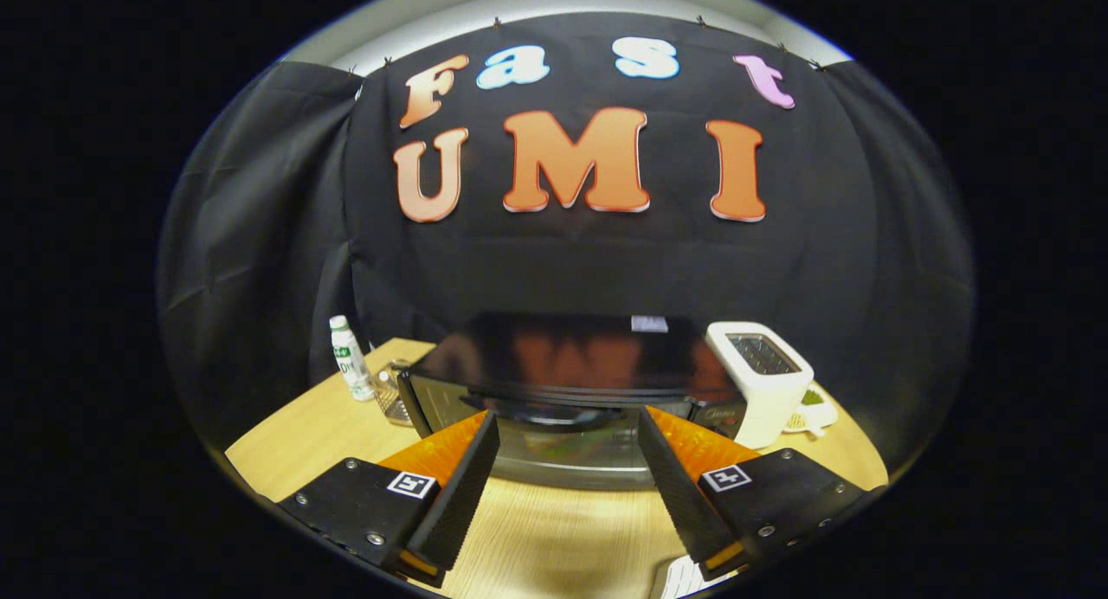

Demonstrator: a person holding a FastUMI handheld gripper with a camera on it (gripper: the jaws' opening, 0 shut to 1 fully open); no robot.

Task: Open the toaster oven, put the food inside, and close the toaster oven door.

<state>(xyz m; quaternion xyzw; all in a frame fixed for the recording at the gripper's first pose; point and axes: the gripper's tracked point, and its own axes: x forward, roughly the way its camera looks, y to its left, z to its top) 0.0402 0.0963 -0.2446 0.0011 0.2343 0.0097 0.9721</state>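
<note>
Gripper [567, 434] fingers stand wide apart and hold nothing, aimed at the toaster oven [554, 383] just ahead on the tabletop [303, 443]. Its glass door [571, 456] appears shut, with something greenish dimly behind it, so this fits either before opening or after closing; I cannot tell which. Writing on the oven front and on the small bottle [350, 358] is too small to read.

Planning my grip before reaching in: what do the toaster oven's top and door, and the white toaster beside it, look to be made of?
Toaster oven: the top looks like glossy black metal or glass, since it mirrors the wall behind. Its door, just ahead of the open tongs, appears to be clear glass; shapes show through. Toaster: likely matte white plastic, with a metal-looking grille on top.
</note>
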